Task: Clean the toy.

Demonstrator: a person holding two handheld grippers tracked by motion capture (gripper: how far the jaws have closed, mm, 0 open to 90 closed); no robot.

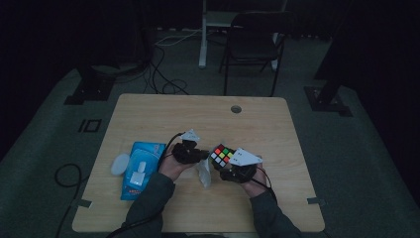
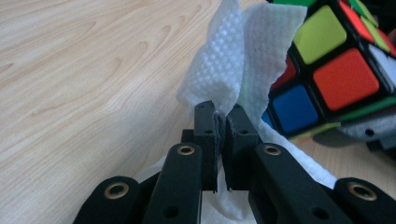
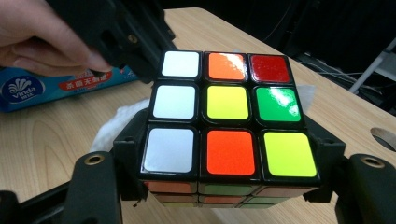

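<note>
A scrambled puzzle cube (image 1: pixel 222 155) (image 3: pixel 219 119) (image 2: pixel 327 74) is held above the wooden table (image 1: pixel 198 119), with my right gripper (image 1: pixel 233 168) (image 3: pixel 224 186) shut on its two sides. A white wet wipe (image 1: pixel 203 174) (image 2: pixel 238 60) (image 3: pixel 112 126) is pinched in my left gripper (image 1: pixel 198 156) (image 2: pixel 222 119), whose jaws are shut on its folded edge. The wipe lies against the cube's left side. In the right gripper view the left gripper (image 3: pixel 116 32) and a hand sit just behind the cube.
A blue pack of wet wipes (image 1: pixel 140 168) (image 3: pixel 51 84) lies at the table's left with its white lid (image 1: pixel 120 163) beside it. A cable hole (image 1: pixel 236 109) (image 3: pixel 385 137) sits near the far edge. A dark chair (image 1: pixel 255 44) stands beyond the table.
</note>
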